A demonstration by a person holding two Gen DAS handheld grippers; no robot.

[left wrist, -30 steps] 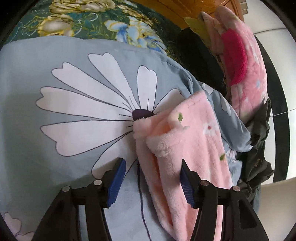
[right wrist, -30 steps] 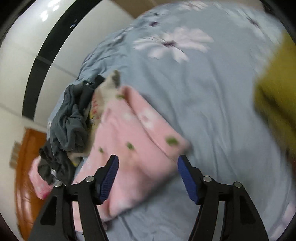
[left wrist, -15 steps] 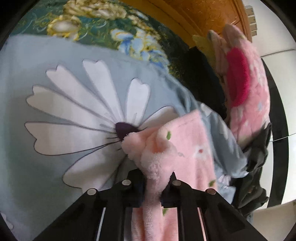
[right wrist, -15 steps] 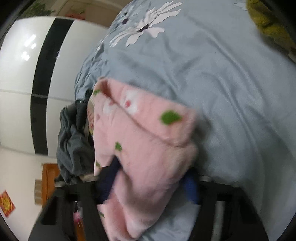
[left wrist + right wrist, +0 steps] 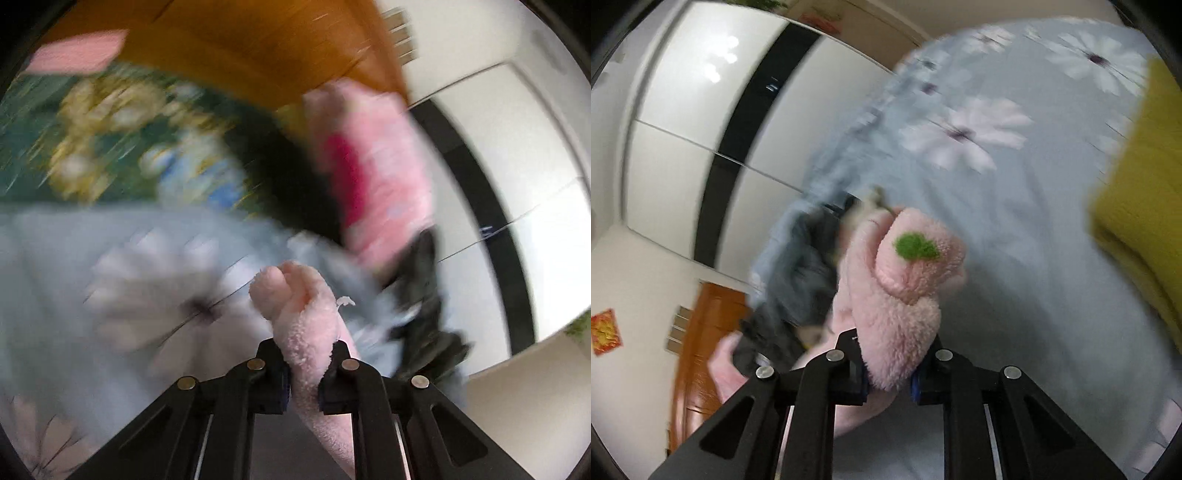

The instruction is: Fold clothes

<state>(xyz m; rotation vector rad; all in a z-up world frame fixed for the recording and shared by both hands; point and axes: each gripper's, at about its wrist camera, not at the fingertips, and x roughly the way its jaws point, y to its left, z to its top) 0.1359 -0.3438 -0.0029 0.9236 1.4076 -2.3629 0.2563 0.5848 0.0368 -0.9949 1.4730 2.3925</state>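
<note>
A pink fleece garment with small green leaf prints is held by both grippers above the bed. In the left wrist view my left gripper (image 5: pixel 303 373) is shut on a bunched pink fold (image 5: pixel 295 306). In the right wrist view my right gripper (image 5: pixel 888 373) is shut on another thick fold of the pink garment (image 5: pixel 905 280), green leaf mark on top. The rest of the garment hangs below, out of sight. Both views are motion-blurred.
The bed has a pale blue daisy-print cover (image 5: pixel 1015 229). A pile of pink and dark grey clothes (image 5: pixel 373 184) lies at its edge, with grey clothes (image 5: pixel 801 273) showing in the right view. A mustard-yellow item (image 5: pixel 1145 206) lies at right. A wardrobe (image 5: pixel 701 110) and wooden door (image 5: pixel 258 48) stand behind.
Both grippers closed on the pink garment's corners and lifted it off the bed. The views swung upward towards the wall and door.
</note>
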